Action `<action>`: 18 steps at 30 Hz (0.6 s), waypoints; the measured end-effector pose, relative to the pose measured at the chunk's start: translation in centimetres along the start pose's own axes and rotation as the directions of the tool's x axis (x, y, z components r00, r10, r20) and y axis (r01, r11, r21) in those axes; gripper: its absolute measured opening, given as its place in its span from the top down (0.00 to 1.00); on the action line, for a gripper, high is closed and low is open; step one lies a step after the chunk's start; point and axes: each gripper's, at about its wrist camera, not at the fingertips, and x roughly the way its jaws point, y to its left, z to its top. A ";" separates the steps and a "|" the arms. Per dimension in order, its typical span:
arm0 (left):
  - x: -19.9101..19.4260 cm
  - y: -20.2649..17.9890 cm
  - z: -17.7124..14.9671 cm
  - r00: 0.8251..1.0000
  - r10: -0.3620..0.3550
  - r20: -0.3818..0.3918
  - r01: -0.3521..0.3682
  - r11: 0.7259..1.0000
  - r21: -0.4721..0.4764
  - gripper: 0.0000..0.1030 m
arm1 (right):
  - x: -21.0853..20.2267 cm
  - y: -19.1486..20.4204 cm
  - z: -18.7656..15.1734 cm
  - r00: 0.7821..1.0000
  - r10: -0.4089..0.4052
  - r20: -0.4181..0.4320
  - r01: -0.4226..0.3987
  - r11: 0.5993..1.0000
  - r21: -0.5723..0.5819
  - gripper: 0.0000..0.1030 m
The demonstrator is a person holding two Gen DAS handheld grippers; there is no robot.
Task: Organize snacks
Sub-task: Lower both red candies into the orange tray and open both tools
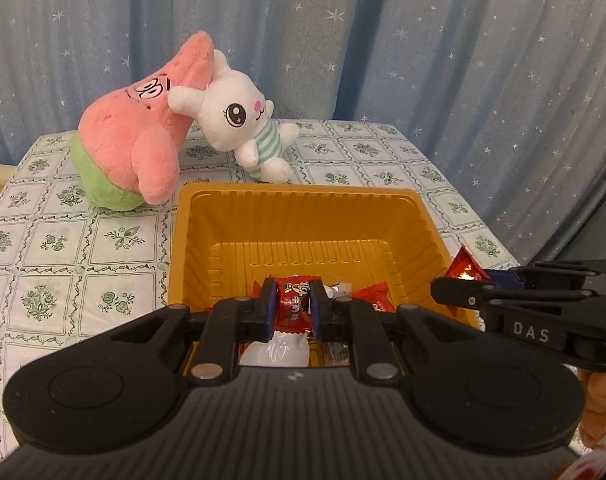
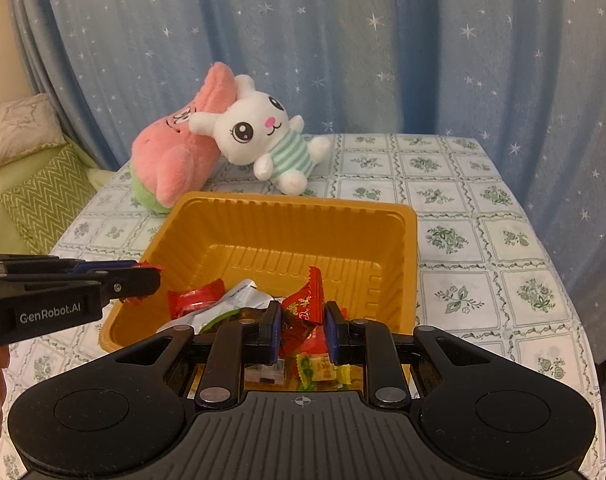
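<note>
Left wrist view: the left gripper hangs over the near end of the ribbed orange plastic tray, its fingers closed down to a narrow gap on a red foil-wrapped candy. Below it lie a white wrapper and more red sweets. At the right edge the right gripper reaches in over the tray's rim, pinching a red triangular foil packet. A pink starfish plush and a white rabbit plush sit behind on the floral tablecloth.

Right wrist view: the right gripper is nearly closed around the red packet, above a pile of red, silver and yellow wrappers in the tray. The left gripper comes in from the left at the tray's rim, a red wrapper clamped in its tip.

The risks, as a judgement: both tools crowd one small tray and could collide; slick foil may slip out early; a release near the rim could drop a sweet onto the cloth.
</note>
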 end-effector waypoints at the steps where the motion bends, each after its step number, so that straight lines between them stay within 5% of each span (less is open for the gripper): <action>1: 0.2 0.1 0.0 1.000 0.000 -0.003 0.000 1.000 -0.001 0.85 | 0.1 0.0 0.0 1.000 -0.001 -0.001 0.001 1.000 0.001 0.78; 7: 1.5 0.4 -0.1 0.998 -0.003 -0.055 0.002 1.000 -0.013 0.84 | 0.3 -0.1 0.0 1.000 -0.001 -0.006 0.001 1.000 0.005 0.78; 10: 1.6 0.7 -0.5 0.998 0.008 -0.057 -0.009 1.000 -0.028 0.67 | 0.4 0.0 -0.1 1.000 0.001 -0.008 -0.001 1.000 0.008 0.78; 18: 0.6 1.0 -0.8 0.999 0.023 -0.044 -0.023 1.000 -0.012 0.67 | 0.2 0.2 -0.1 1.000 0.003 -0.009 -0.002 1.000 0.007 0.78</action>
